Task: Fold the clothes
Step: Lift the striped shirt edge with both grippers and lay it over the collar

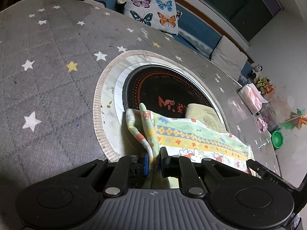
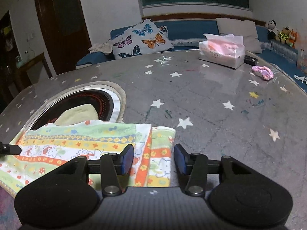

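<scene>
Patterned cloth (image 2: 80, 143) lying part-folded on starred worktop (image 2: 201, 99), soft, light, prone to slump, best taken at hemmed corners; left gripper (image 1: 154, 162) fingers clenched on bunched edge, right gripper (image 2: 153, 159) fingers released, straddling folded end.

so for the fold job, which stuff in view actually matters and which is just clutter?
In play:
- patterned cloth, spread on the table
- left gripper, shut on a bunched edge of the cloth
- right gripper, open over the cloth's folded end
- yellow-green garment under the cloth

Lying about:
- tissue pack
- pink scrunchie
- butterfly cushion
- plush toys
</scene>
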Tool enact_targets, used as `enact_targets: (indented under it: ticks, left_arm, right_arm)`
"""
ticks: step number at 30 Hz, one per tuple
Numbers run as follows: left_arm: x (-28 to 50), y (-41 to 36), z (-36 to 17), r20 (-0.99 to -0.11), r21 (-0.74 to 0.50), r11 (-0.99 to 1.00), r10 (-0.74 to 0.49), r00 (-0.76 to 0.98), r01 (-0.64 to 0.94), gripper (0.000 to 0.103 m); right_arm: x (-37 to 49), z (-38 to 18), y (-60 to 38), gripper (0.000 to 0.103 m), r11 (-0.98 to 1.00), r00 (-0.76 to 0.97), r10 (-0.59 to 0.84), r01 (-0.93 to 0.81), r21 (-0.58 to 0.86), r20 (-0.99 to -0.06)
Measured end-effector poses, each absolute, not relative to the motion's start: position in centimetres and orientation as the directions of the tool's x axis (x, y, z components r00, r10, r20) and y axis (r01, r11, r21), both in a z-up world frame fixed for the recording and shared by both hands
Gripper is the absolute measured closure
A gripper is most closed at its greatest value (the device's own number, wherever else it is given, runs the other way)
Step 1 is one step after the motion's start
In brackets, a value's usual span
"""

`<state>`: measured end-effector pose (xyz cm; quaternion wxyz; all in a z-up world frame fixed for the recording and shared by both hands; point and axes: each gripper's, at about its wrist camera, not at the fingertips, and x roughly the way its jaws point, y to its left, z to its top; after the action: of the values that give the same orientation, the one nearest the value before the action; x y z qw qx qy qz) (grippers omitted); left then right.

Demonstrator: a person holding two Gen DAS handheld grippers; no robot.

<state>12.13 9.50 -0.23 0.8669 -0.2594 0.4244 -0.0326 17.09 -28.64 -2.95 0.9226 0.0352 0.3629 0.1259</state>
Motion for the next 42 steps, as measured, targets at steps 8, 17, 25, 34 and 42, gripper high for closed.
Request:
enact_targets:
  ticks: [8, 17, 25, 34, 42]
  left_arm:
    - [12.2, 7.8, 2.9, -0.679, -0.455, 0.886, -0.280, 0.679, -0.089, 0.094]
    - [14.8, 1.3, 7.2, -0.613, -0.410, 0.909, -0.339, 0.714, 0.079, 0.095]
    - [18.9, -6.2, 7.9, -0.605, -0.366, 0.909, -0.395, 0.691, 0.199, 0.095]
    - [22.2, -12.9, 5.8, -0.655, -0.296, 0.912, -0.411, 0.635, 0.285, 0.093]
    - [23.1, -12.3, 3.4, -0.713, -0.156, 0.958, -0.277, 0.645, 0.239, 0.087]
  right_arm:
    - [16.1, -1.4, -28.8, 0.097, 0.953, 0.730, 0.303, -0.233, 0.193, -0.613]
    - [14.6, 2.8, -32.3, 0.098, 0.967, 0.811, 0.254, -0.205, 0.152, -0.526]
    - [14.9, 4.7, -38.3, 0.098, 0.993, 0.861, 0.112, -0.075, 0.093, -0.496]
    - [16.3, 3.4, -43.6, 0.098, 0.996, 0.851, -0.015, 0.056, 0.063, -0.525]
    - [17.0, -0.1, -45.1, 0.093, 0.992, 0.791, -0.069, 0.121, 0.046, -0.607]
